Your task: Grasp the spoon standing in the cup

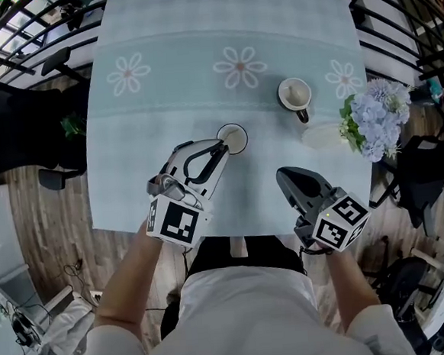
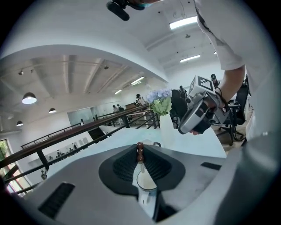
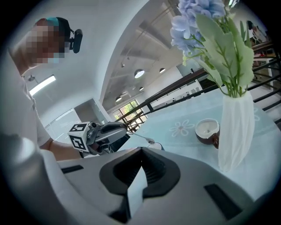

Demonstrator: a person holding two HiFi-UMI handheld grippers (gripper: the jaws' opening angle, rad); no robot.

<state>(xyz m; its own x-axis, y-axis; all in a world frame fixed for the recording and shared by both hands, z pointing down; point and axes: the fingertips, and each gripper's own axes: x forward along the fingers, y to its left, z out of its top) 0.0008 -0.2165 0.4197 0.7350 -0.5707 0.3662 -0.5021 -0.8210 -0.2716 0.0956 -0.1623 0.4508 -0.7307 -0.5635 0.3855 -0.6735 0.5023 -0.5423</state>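
A white cup (image 1: pixel 234 139) stands on the pale blue cloth near the table's middle. My left gripper (image 1: pixel 222 145) reaches it from the near side and is shut on the spoon. In the left gripper view the spoon's brown beaded handle (image 2: pixel 140 152) sticks up between the pads, and its pale stem runs down to the cup (image 2: pixel 146 182). The right gripper view shows the left gripper (image 3: pixel 126 131) holding the thin spoon (image 3: pixel 142 137) slanted, its bowl end at the cup's rim. My right gripper (image 1: pixel 281 175) hovers near the table's front edge, shut and empty (image 3: pixel 141 154).
A brown-and-white cup (image 1: pixel 295 94) sits at the back right. A white vase with blue flowers (image 1: pixel 370 119) stands at the table's right edge, close in front of the right gripper (image 3: pixel 235 127). Black railings and chairs surround the table.
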